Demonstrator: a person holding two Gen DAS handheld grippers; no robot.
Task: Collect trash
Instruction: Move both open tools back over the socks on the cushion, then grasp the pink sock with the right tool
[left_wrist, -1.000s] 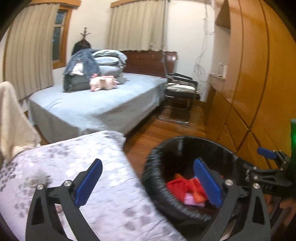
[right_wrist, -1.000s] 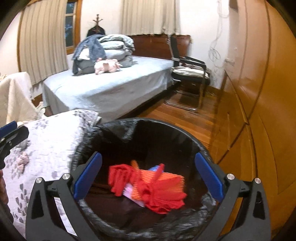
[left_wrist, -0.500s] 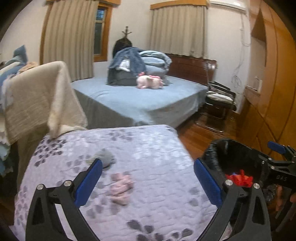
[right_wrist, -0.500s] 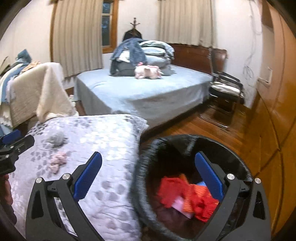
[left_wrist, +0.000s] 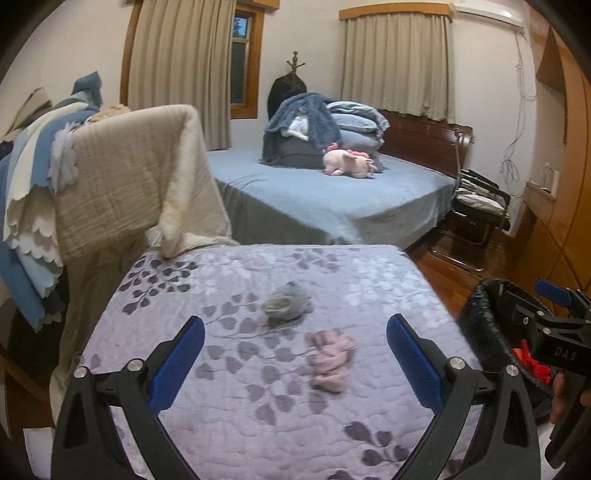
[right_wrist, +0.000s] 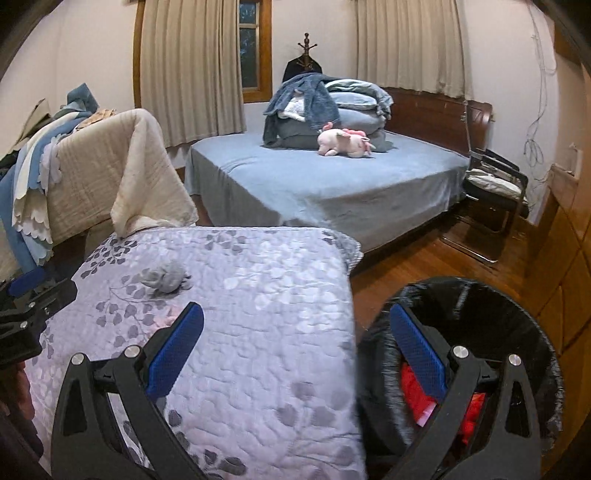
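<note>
A: What had changed?

B: The left gripper (left_wrist: 295, 354) had swung from the black bin (left_wrist: 491, 332), lower right, toward the quilt; both grippers' jaws were released, empty.

A: And the trash?

B: Pink wad (left_wrist: 330, 360) and grey wad (left_wrist: 286, 304) lay mid-frame; probably next pickups.

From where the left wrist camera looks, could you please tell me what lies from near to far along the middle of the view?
Pink crumpled piece → grey crumpled piece → far edge of the floral quilt → blue bed → pink plush toy → coat stand.
</note>
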